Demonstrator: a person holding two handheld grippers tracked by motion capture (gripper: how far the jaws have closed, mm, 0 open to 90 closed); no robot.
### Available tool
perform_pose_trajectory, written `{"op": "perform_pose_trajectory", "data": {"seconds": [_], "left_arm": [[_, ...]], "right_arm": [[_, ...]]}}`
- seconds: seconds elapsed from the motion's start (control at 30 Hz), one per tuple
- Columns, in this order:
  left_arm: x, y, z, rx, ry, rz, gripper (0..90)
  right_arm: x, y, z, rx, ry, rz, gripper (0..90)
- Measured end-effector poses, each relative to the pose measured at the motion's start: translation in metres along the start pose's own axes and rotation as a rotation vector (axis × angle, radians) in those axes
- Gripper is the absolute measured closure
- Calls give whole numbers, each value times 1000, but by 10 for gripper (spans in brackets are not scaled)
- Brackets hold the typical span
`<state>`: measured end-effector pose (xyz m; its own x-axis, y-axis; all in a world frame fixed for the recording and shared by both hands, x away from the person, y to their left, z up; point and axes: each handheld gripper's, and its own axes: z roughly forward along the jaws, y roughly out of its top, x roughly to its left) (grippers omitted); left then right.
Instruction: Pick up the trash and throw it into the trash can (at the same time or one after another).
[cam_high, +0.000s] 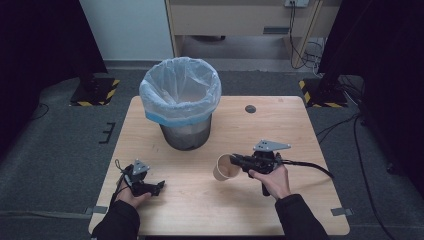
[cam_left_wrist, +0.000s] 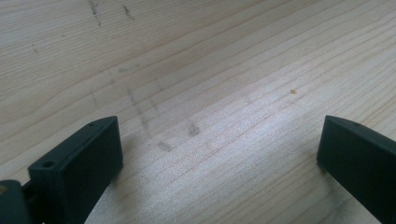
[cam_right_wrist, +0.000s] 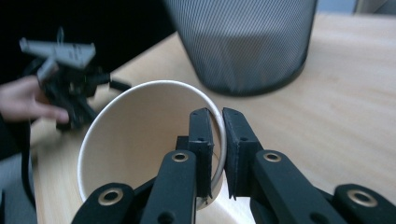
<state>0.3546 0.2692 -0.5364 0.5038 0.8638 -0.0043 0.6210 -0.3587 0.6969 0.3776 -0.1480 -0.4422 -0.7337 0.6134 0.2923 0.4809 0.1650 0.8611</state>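
A: Right gripper (cam_right_wrist: 215, 154) has its jaws pinched on the rim of the paper cup (cam_right_wrist: 140, 140), one jaw inside the wall, one outside. Cup is tipped on its side, mouth toward the gripper camera.

B: Where does it sit on the table (cam_high: 280, 210)?

A: High view puts the cup (cam_high: 226, 167) at the right-of-centre front, just beside the right hand (cam_high: 272, 181), near the mesh bin (cam_high: 181, 102) but not touching it. Whether its base is off the wood, I cannot tell.

B: The bin?

A: Black mesh, lined with a pale bag (cam_high: 165, 85) folded over the top. Stands at the middle back of the table, mouth open upward.

B: Left side?

A: Left gripper (cam_left_wrist: 219, 154) has jaws spread wide, nothing between them but bare wood grain. In the high view it (cam_high: 159, 187) lies low at the front left, well apart from cup and bin.

B: So the step in hand?

A: My reading: grasp is made, carry is beginning. Cup is secured by the rim and ready to go to the bin.

B: Next move calls for what?

A: Lift high enough to clear the bag's rim, bring the cup over the opening, then part the jaws. A rim pinch on thin paper may let the cup swing or buckle, so a steady carry matters.
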Motion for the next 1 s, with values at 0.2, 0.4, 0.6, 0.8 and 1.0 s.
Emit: {"op": "perform_pose_trajectory", "data": {"seconds": [0.2,0.4,0.6,0.8,1.0], "left_arm": [[0,0,0,0,0,0,0],[0,0,0,0,0,0,0],[0,0,0,0,0,0,0],[0,0,0,0,0,0,0],[0,0,0,1,0,0,0]], "right_arm": [[-2,11,-15,-119,-18,21,833],[-5,21,-29,-229,-39,40,833],[-8,30,-43,-314,-47,60,833],[-9,39,-57,-391,-55,62,833],[-7,53,-66,-458,-48,58,833]]}}
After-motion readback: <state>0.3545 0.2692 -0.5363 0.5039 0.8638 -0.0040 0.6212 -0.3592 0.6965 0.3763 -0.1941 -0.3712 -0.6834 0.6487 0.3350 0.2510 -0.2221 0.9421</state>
